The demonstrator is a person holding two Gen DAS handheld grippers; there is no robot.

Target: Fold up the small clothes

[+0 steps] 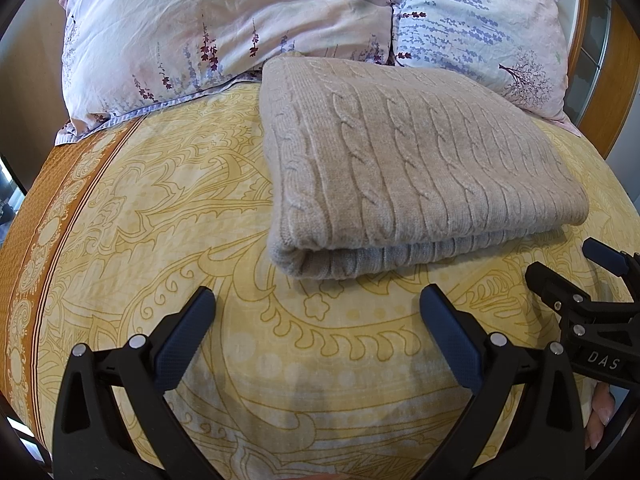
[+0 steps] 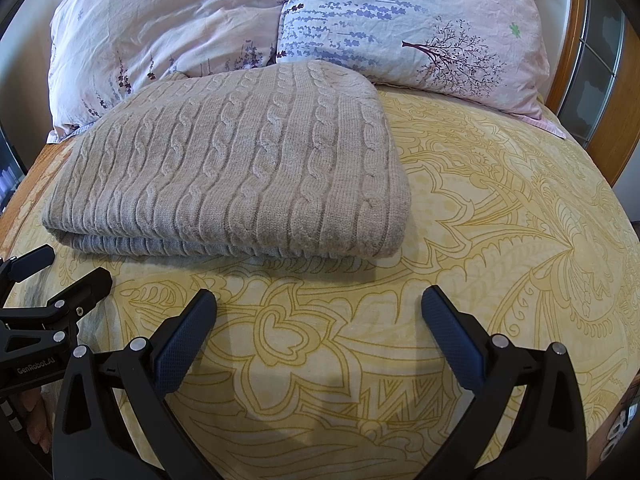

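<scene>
So the beige cable-knit sweater (image 1: pixel 412 168) is folded into a neat rectangle and lies flat on the bed, on the yellow patterned bedspread (image 1: pixel 168 208). Its far edge sits right up against the two floral pillows (image 1: pixel 224 28) at 12 o'clock. In the left wrist view the sweater is up around 1 o'clock from the left hand-held gripper (image 1: pixel 318 300), whose blue-padded fingers are spread wide with nothing between them, hovering over bare bedspread just short of the sweater's near folded edge. The right hand-held gripper (image 2: pixel 320 300) is the same deal: jaws wide apart, gripping nothing, with the sweater off toward 11 o'clock in its own view. Each gripper peeks into the other's camera at the edge, the right one at about 3 o'clock and the left one at about 9 o'clock. A wooden bed frame (image 2: pixel 576 40) curves behind the pillows at 2 o'clock.
</scene>
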